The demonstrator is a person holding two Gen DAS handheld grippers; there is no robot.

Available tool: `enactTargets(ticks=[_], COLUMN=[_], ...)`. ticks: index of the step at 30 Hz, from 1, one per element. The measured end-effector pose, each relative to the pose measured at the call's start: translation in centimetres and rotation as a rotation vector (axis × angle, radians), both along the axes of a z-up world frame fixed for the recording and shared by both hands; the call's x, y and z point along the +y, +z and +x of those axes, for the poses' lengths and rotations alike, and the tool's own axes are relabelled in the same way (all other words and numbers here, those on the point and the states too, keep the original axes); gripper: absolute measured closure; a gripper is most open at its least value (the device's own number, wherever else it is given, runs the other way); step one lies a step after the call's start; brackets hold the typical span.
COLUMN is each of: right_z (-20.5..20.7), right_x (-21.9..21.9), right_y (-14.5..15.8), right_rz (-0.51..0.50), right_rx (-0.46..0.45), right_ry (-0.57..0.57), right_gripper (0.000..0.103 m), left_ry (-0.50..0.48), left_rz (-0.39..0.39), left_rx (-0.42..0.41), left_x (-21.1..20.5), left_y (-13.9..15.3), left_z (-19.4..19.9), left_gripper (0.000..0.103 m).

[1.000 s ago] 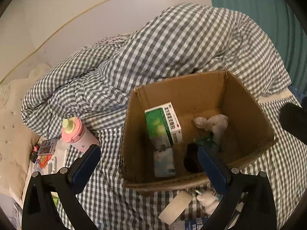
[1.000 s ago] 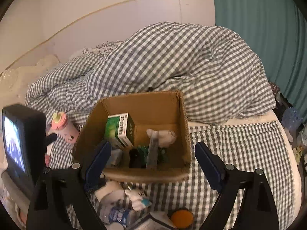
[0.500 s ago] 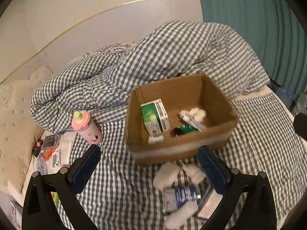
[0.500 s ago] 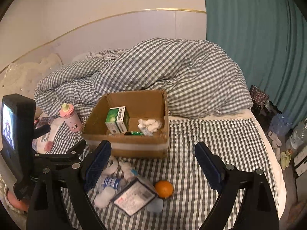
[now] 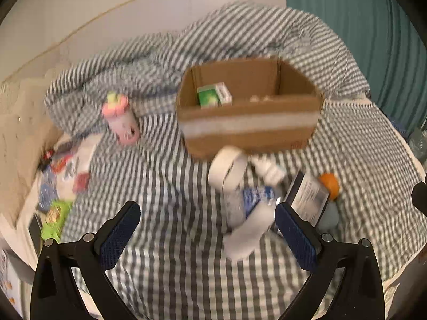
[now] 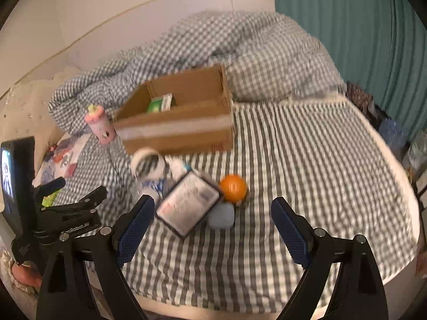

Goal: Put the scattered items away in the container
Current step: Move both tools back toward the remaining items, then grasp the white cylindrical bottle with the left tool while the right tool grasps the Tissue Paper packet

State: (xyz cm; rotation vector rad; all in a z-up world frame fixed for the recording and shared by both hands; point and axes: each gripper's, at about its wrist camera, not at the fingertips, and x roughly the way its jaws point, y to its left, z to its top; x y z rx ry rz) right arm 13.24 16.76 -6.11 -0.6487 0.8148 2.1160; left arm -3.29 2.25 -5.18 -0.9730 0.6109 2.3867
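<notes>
A cardboard box (image 5: 248, 130) (image 6: 181, 133) stands on the checked bed and holds a green and white carton (image 5: 213, 96) (image 6: 160, 103). In front of it lie a tape roll (image 5: 226, 168) (image 6: 146, 162), a water bottle (image 5: 248, 200), a white roll (image 5: 250, 237), a dark flat packet (image 6: 188, 204) (image 5: 307, 197), an orange (image 6: 232, 188) (image 5: 329, 182) and a pale blue pad (image 6: 221, 214). My left gripper (image 5: 206, 234) is open and empty, above the bed before the pile. My right gripper (image 6: 212, 229) is open and empty, just short of the packet. Both views are blurred.
A pink bottle (image 5: 121, 120) (image 6: 98, 125) stands left of the box. Small packets (image 5: 64, 176) litter the bed's left edge. A bunched checked duvet (image 6: 226, 50) lies behind the box. A teal curtain (image 6: 360, 26) hangs at the right. The left tool with its phone (image 6: 16, 186) shows at left.
Both grippers have pulled back and dropped from over the box toward the bed's near side. The pile in front of the box has come into full view. Both stay open.
</notes>
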Motion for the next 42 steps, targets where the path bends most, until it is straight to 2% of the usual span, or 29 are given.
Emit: enactTargets(ticks=[4,7,11,16,20,24,25,27,28,29,35,42], right_z=[-0.2,-0.3,-0.3,-0.8,-1.4,-2.0,-2.2,-2.7,-2.9,-3.1,-5.3,-10.7], right_x=[-0.2,-0.1,0.6,1.7,2.6,3.4,3.6,3.8,3.9,4.0,4.2,2.3], right_y=[-2.8,-4.6,-5.1,-5.6,-6.4,-7.1,-7.2,-7.4,-7.4,-7.5,-7.5,-8.1], right_rz=[-0.053,-0.089,-0.112,-0.139,-0.173,-0.196,-0.199,-0.202,-0.205,-0.208,-0.211,-0.189], right_rx=[0.001,-0.007,-0.006,-0.008,-0.011,-0.017,-0.022,-0.029,-0.030,-0.031,-0.048,-0.116], right_ry=[-0.007,-0.008,-0.004,-0.007,-0.005,-0.005,-0.003,0.000,0.000,0.003,0.033,0.165], right_gripper=[0.014,0.014,0.014,0.014,0.014,0.014,0.014,0.014,0.014,0.014,0.014,0.014], left_ry=[0.030,0.016,-0.024,-0.081,-0.087,-0.084,-0.082,-0.082,-0.088,-0.093,-0.064,0.091], left_rz=[-0.012,-0.029,-0.047,-0.033,-0.099,-0.124,-0.137,-0.156,-0.163,-0.158,-0.102,-0.123], left_rx=[-0.047,-0.063,-0.052,-0.106,-0.101,-0.098,-0.096,-0.106,-0.127,-0.147,-0.168,-0.123], left_x=[-1.7,-2.0,-1.5,0.1,1.9,2.7,3.0,3.4,3.6,3.8,3.1,0.3], left_y=[-3.5,-5.8,-7.6,-9.3,-11.1,-12.3,-12.7,-13.2,-13.6,-13.9,-12.6,-9.5], left_z=[-0.2,0.1,0.3,-0.3,-0.9,-1.4,-1.6,-2.0,-2.2,-2.4,-2.8,-5.3], left_gripper=[0.000,0.000,0.000,0.000,0.000,0.000,0.002,0.024,0.031,0.046,0.048,0.050])
